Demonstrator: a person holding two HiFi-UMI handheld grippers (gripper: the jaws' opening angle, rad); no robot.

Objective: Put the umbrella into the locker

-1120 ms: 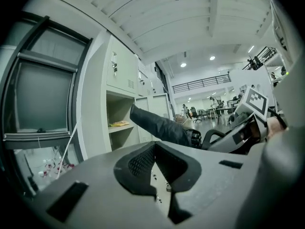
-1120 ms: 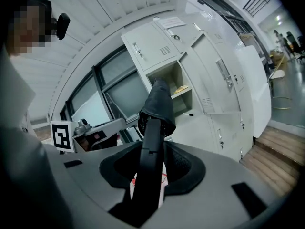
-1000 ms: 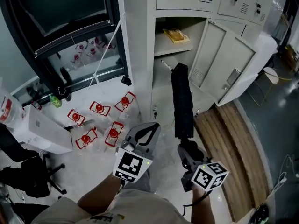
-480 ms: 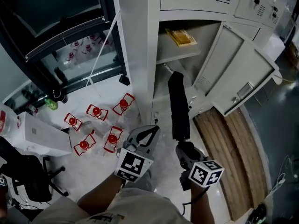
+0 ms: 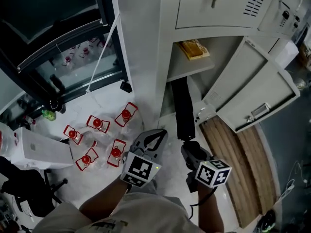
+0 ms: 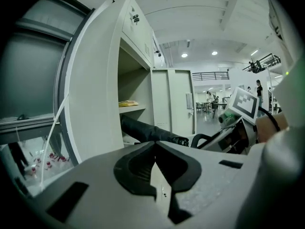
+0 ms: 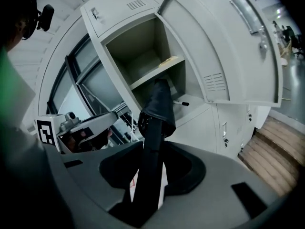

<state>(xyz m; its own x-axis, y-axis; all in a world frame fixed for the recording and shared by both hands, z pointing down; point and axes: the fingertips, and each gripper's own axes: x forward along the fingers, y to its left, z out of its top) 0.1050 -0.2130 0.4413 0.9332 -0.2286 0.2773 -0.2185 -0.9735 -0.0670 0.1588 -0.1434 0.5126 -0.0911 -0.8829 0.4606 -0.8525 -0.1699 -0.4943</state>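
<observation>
A black folded umbrella (image 5: pixel 183 109) points away from me, its far end inside the lower part of the open locker compartment (image 5: pixel 181 84), under the shelf (image 5: pixel 190 68). My right gripper (image 5: pixel 189 146) is shut on the umbrella's near end. In the right gripper view the umbrella (image 7: pixel 157 109) rises from between the jaws of the right gripper (image 7: pixel 151 174) toward the open locker (image 7: pixel 143 51). My left gripper (image 5: pixel 156 134) hangs beside it on the left, shut and empty, its jaws meeting in the left gripper view (image 6: pixel 153 149). That view shows the umbrella (image 6: pixel 145 131) reaching into the locker.
A yellow packet (image 5: pixel 194 49) lies on the locker shelf. The locker door (image 5: pixel 252 93) stands open to the right. Several red-capped bottles (image 5: pixel 97 130) and a white box (image 5: pixel 36 147) sit on the floor at left. Wooden boards (image 5: pixel 238 152) lie at right.
My right gripper has pushed the umbrella forward, so its far end has gone from in front of the locker to under the shelf. Both grippers have moved closer to the locker.
</observation>
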